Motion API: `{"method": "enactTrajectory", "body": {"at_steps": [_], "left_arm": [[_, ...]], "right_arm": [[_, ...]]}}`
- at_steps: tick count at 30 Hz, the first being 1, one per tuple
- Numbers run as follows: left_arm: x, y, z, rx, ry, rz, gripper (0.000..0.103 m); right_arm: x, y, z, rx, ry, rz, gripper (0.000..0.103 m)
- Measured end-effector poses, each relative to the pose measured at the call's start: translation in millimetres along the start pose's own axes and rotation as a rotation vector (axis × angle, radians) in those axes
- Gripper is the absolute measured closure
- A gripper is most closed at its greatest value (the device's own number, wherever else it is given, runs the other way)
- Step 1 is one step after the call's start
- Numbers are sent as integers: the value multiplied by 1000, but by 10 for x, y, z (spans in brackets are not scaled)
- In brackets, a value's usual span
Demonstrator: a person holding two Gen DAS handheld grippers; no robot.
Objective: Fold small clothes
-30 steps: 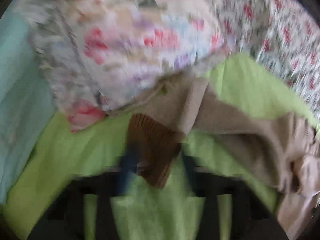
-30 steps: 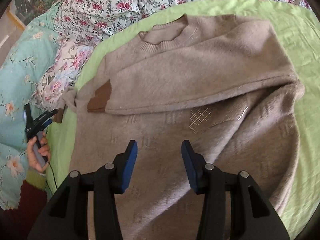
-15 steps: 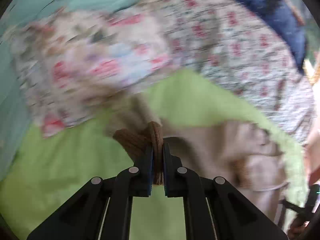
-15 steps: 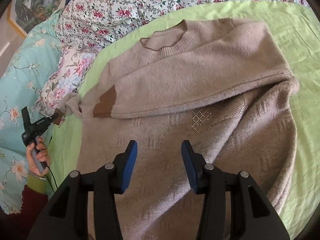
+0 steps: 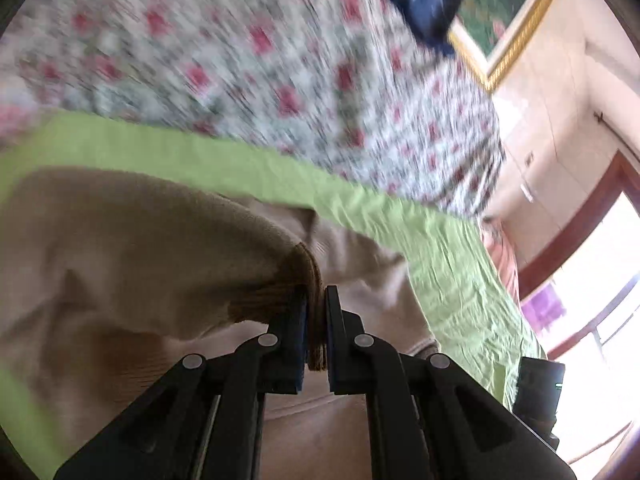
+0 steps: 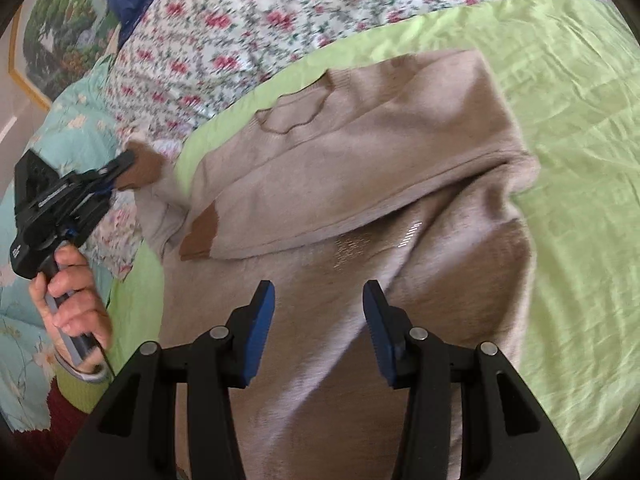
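A beige knit sweater point(image 6: 360, 184) lies on a green sheet point(image 6: 568, 120). One sleeve is folded across its chest, brown cuff point(image 6: 200, 236) at the left. My left gripper point(image 5: 316, 316) is shut on the other sleeve's brown cuff point(image 5: 296, 280) and holds it lifted; the sleeve point(image 5: 120, 248) trails left. In the right wrist view the left gripper point(image 6: 120, 168) holds that cuff point(image 6: 146, 166) above the sweater's left side. My right gripper point(image 6: 318, 304) is open and empty over the sweater's lower body.
A floral quilt point(image 6: 248, 40) and a turquoise floral cover point(image 6: 24, 320) border the green sheet at the back and left. A dark blue pillow point(image 5: 416, 0) and a framed picture point(image 5: 508, 12) are beyond. A window point(image 5: 600, 280) is at right.
My left gripper has closed on the brown cuff, lifted it and swung right toward the sweater's body. The right gripper has barely moved and stays open.
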State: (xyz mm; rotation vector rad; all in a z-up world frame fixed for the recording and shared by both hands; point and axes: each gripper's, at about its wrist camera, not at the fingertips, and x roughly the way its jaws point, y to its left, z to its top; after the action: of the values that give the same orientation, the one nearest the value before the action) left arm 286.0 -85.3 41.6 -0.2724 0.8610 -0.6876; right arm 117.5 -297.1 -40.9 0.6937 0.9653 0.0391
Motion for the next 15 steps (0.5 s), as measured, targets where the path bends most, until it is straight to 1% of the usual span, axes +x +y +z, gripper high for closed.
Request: {"method": "enactTrajectory", "body": {"at_steps": [5,9,11,12,13,14,15], "left_arm": [[820,-207,-141,30,118,1,97],[1158,-202,-287,45,202,39,94],[1135,-169,-369,38,228,28,91],[1070,-153,-416,32,229,11,86],[972,-134,-460,25,227,-3,77],[869,-118,-496,24,215,-5,72],[685,-85,-563,31,186,6,64]], "right_arm": [[-75,-164,88,33,-40,-14,56],[-34,-213,183,49,-57,-14,56],[-11,-196,218,50,-68,-16,54],[9,-180,250,50,-74,-14,51],[34,-160,287,51,-84,-7,40],[59,-146,318,50,-95,0,31],[83,-134,343,46,-101,7,30]]}}
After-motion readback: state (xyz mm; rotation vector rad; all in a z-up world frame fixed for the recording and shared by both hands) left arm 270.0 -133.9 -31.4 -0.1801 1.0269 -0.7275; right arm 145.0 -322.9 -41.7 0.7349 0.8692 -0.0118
